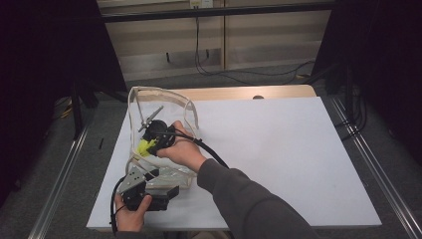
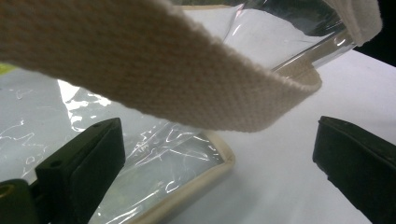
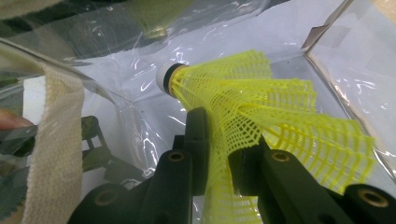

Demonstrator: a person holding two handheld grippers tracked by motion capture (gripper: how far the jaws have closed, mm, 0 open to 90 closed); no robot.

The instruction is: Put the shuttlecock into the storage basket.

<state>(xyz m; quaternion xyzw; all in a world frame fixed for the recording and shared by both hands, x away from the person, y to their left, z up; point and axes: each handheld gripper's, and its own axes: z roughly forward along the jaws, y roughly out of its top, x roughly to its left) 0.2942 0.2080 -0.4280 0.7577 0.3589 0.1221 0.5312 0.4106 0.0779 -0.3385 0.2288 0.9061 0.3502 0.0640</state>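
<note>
- Where the worktop's near left corner is, the left gripper [image 1: 166, 195] sits low, held in a hand [image 1: 130, 215], with its jaws wide apart and nothing between them.
- Just past those jaws, in the left gripper view, lies the cream edge of the clear bag [image 2: 196, 154], and a woven cream strap [image 2: 154, 70] hangs over it.
- A little farther in, the right gripper [image 1: 148, 144] reaches into the clear bag's open top from the right side.
- Its jaws are clamped on the yellow net skirt of a shuttlecock [image 3: 252, 107], whose white tip points deeper into the bag.
- Under it all is a big white sheet [image 1: 278, 149] on a wooden table [image 1: 239, 92], bare from the middle to the right edge, so there is lots of open room there.
- Past the far edge are grey floor, a pale wall [image 1: 268, 35] and black cables [image 1: 219, 67].
- Dark curtains stand at both sides.
- No words can be read on anything.
</note>
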